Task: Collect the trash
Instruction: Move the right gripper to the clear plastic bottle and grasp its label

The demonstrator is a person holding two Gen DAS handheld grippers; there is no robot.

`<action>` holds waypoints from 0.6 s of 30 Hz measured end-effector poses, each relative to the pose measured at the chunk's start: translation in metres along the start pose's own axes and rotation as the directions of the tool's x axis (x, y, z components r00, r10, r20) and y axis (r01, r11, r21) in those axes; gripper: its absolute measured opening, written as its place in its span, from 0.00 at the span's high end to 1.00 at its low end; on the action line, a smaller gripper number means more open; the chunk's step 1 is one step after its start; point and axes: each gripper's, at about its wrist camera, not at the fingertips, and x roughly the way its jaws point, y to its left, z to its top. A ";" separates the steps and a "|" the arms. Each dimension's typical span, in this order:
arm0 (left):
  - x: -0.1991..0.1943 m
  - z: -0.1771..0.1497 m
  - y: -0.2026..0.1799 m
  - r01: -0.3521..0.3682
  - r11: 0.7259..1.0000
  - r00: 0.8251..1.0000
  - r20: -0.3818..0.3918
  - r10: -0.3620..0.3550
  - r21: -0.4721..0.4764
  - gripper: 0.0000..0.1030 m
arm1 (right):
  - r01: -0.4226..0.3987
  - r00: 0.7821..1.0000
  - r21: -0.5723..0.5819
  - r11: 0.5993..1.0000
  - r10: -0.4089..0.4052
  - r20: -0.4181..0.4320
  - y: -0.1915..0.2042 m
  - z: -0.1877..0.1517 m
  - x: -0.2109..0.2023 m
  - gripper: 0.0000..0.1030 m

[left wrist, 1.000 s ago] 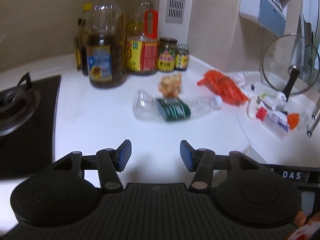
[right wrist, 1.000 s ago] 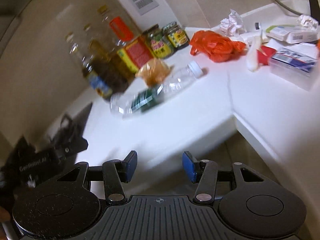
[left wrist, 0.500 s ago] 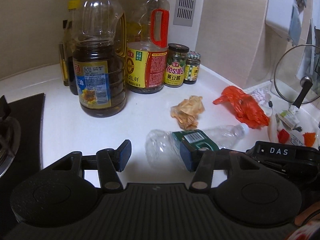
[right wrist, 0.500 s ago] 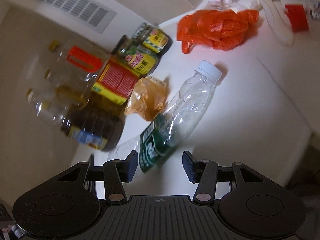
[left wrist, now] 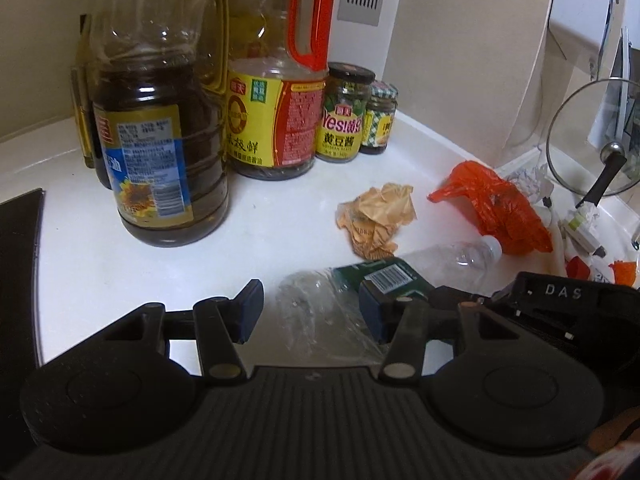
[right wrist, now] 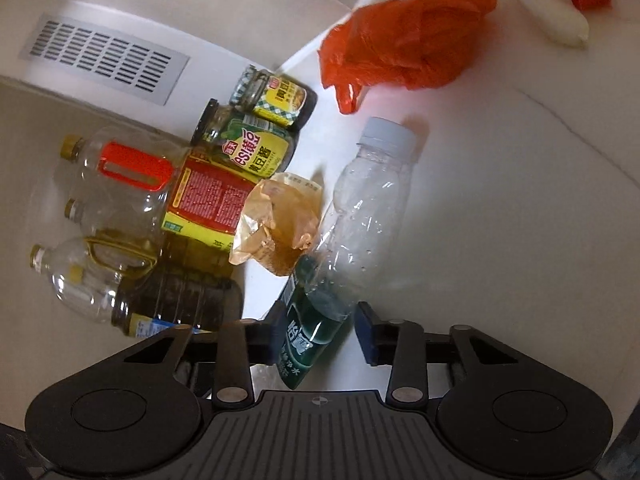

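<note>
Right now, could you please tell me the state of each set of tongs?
Left tongs: closing around the plastic bottle's base end, pads not pressing yet.
Right tongs: closing around the bottle's green label, not gripping yet.

Left wrist view: close and low over white counter (left wrist: 100, 272), facing the rear wall. Right wrist view: rolled, steep, very near. Shared ahead of both tongs: plastic bottle (left wrist: 448, 258) (right wrist: 360, 216), crumpled wrapper (left wrist: 378, 216) (right wrist: 276, 224), orange bag (left wrist: 496, 204) (right wrist: 408, 36).

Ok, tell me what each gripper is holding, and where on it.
Nothing is firmly held yet. The right gripper is closing around the bottle at its green label; the left gripper, also closing, brackets the bottle's base.
</note>
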 end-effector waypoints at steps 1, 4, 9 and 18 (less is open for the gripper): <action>0.002 0.000 0.000 0.005 1.000 1.000 -0.004 -0.005 -0.001 0.59 | 0.000 1.000 0.005 1.000 0.000 -0.001 0.000 0.000 0.000 0.63; 0.006 0.000 -0.001 0.034 0.999 0.999 -0.022 -0.034 0.000 0.70 | -0.005 1.000 0.007 1.000 0.005 0.000 0.000 -0.001 0.002 0.63; 0.006 -0.002 -0.009 0.043 0.999 0.999 -0.027 -0.042 0.029 0.74 | 0.005 1.000 -0.007 1.000 -0.005 0.009 0.000 0.001 -0.002 0.67; -0.005 0.003 -0.021 0.123 0.992 0.991 -0.047 -0.124 -0.018 0.76 | -0.037 0.999 0.078 0.996 0.036 0.008 -0.016 0.004 -0.030 0.68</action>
